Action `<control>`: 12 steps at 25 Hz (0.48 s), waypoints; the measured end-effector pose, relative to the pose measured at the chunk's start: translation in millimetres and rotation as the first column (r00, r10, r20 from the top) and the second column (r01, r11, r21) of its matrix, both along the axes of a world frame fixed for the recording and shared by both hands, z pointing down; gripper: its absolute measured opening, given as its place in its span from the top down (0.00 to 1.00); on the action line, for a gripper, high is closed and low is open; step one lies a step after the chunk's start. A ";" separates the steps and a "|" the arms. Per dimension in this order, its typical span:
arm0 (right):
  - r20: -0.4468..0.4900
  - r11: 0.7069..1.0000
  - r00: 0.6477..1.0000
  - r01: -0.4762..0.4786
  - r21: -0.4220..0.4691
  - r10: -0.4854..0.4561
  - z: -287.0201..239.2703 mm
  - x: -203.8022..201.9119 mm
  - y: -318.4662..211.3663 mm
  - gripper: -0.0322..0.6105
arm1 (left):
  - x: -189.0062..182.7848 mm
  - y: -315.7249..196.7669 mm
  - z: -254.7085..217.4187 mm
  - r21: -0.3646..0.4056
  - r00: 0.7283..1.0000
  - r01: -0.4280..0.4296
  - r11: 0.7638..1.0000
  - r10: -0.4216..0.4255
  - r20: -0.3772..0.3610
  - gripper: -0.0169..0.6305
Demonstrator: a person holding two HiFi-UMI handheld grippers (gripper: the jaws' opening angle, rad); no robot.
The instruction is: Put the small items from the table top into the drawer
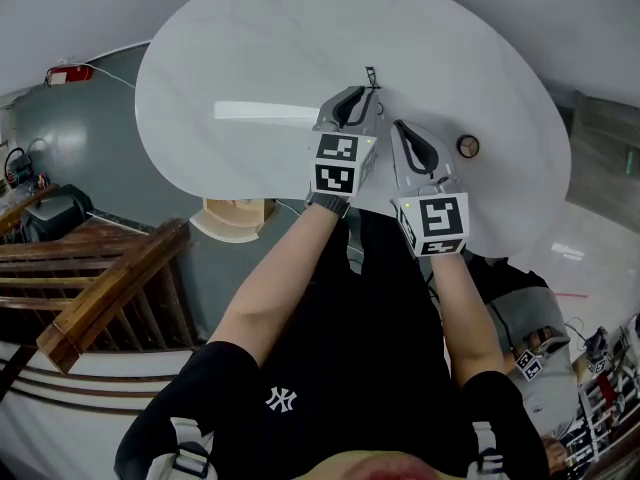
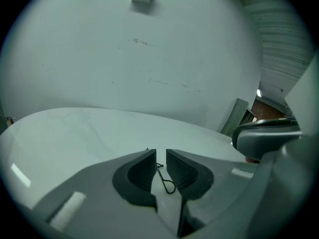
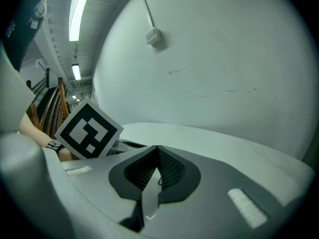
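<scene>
Wire loop (kind unclear) at parted jaws of left gripper

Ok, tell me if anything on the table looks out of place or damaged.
Nothing stands out. A thin black wire loop lies at the tips of the left gripper and a small round item beside the right gripper.

On the table — wire clip left, round item right.

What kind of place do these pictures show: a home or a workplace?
Probably an indoor workplace or lab, though this is not certain: a plain white oval table, a wooden stair railing beside it, and long tube lights on the ceiling.
</scene>
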State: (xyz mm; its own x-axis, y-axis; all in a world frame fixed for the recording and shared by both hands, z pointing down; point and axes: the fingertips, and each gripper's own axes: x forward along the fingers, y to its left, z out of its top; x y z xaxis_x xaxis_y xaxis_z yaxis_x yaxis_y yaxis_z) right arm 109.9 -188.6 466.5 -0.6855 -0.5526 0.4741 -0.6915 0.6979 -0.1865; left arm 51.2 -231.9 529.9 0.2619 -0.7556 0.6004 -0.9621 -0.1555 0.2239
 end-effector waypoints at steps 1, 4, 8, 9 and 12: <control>0.000 1.000 1.000 0.001 -0.004 -0.001 1.1 0.3 -2.6 0.92 | -1.0 -3.5 2.5 -0.008 1.000 0.006 1.000 -0.006 0.005 0.89; -0.003 1.000 1.000 -0.001 -0.017 0.001 0.6 -1.3 -3.1 0.92 | -7.1 -6.5 5.6 -0.031 0.999 0.021 0.999 -0.020 0.026 0.87; -0.005 1.000 1.000 -0.006 -0.020 0.006 -3.8 -9.0 2.3 0.92 | -18.2 0.0 7.2 -0.058 0.998 0.037 0.998 -0.034 0.047 0.86; -0.005 1.000 1.000 -0.007 -0.020 0.007 -6.6 -14.1 6.3 0.92 | -23.1 4.3 5.6 -0.059 0.998 0.040 0.997 -0.037 0.048 0.86; -0.008 1.000 1.000 -0.010 -0.020 0.009 -8.2 -21.0 15.8 0.92 | -31.4 13.4 6.5 -0.068 0.998 0.058 0.996 -0.055 0.037 0.85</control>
